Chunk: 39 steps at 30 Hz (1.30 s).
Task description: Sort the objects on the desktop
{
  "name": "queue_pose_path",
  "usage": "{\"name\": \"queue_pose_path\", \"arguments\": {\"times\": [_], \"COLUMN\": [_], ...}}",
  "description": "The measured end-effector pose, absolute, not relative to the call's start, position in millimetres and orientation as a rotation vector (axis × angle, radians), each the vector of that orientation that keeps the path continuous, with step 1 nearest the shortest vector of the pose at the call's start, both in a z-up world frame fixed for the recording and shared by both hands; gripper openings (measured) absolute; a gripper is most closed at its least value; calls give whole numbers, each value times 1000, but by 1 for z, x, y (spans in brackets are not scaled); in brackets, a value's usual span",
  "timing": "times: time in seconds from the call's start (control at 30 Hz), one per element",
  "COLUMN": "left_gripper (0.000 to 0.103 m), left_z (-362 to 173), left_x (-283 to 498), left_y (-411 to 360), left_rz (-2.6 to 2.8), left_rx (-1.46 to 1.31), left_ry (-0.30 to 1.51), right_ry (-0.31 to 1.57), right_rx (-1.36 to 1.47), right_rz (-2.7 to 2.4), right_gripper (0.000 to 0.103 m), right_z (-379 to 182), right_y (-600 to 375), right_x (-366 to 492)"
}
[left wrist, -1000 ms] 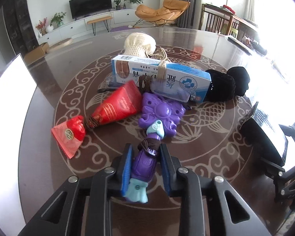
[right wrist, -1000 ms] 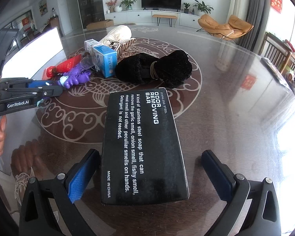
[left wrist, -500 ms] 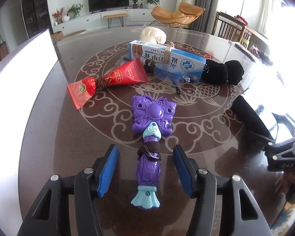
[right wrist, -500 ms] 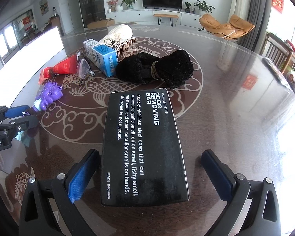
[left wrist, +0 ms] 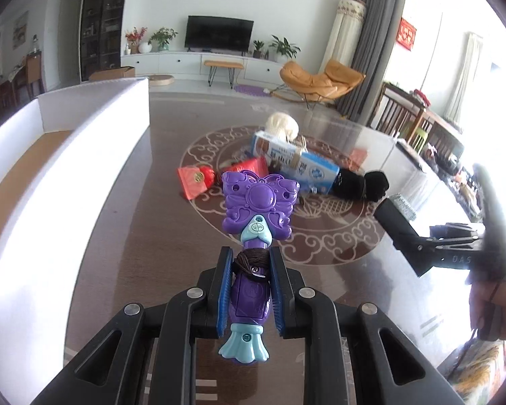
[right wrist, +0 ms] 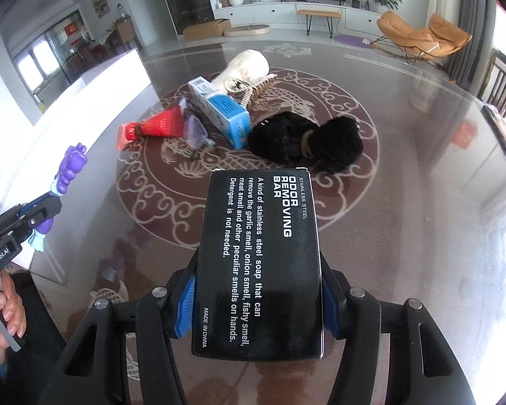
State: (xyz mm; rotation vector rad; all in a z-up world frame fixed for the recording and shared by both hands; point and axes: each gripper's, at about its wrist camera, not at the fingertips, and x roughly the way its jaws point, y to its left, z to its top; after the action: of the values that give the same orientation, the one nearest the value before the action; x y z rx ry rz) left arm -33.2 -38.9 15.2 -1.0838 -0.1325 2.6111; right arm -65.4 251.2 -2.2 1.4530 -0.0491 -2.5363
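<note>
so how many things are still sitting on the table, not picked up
5: red tube, clear glasses, blue box, cream knit item with comb, black furry bundle, all clustered mid-table. More may hide behind.

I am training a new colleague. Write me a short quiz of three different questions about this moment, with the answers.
1. True or false: the left gripper is shut on the purple butterfly toy.
2. Which item does the right gripper hold? A) red tube B) black odor removing bar box C) blue and white carton
3. Fill in: the black furry item lies on the ______, right of the blue and white carton.

Key
1. True; the pads clamp its handle.
2. B, the black odor removing bar box.
3. table.
</note>
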Motion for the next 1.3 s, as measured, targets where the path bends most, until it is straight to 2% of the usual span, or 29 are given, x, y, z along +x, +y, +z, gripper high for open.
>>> {"name": "queue_pose_path", "arguments": {"times": [0.1,0.23,0.5,0.67,0.83,0.9,0.93,0.97,1.0,1.03,1.13,1.2,1.3], "left_gripper": [20,20,20,20,22,25,31,36,53,70,74,74,74], "left_z": [47,75,75,47,12,7,9,11,14,17,35,46,61], "left_x": [-27,-25,-51,-65,-65,-61,-58,-57,-54,-52,-38,-28,-12], "left_y": [-73,-138,-285,-340,-361,-361,-357,-353,-348,-343,-322,-303,-261], "left_rz": [2664,2791,2988,3000,2945,2964,2979,2986,2995,3014,3086,3086,3027], "left_rx": [-1019,-985,-1193,-1384,-1554,-1549,-1522,-1503,-1479,-1452,-1297,-1227,-1108], "left_ry": [-231,-258,-373,-423,-483,-489,-468,-463,-461,-454,-425,-444,-502], "right_ry": [-31,-7,16,113,286,346,357,349,327,304,256,243,262], "right_rx": [1369,1233,1047,1103,1226,1251,1218,1183,1143,1097,931,831,767], "right_rz": [-2503,-2420,-2156,-1977,-1877,-1875,-1885,-1902,-1920,-1947,-2056,-2154,-2317], "right_gripper": [59,59,59,59,60,64,66,75,83,86,93,103,103], "right_z": [23,63,109,77,15,0,1,5,11,19,47,59,57], "right_y": [217,142,-54,-166,-224,-232,-231,-226,-219,-208,-162,-122,-57], "right_x": [-72,-92,-116,-116,-102,-98,-94,-91,-88,-86,-76,-70,-66]}}
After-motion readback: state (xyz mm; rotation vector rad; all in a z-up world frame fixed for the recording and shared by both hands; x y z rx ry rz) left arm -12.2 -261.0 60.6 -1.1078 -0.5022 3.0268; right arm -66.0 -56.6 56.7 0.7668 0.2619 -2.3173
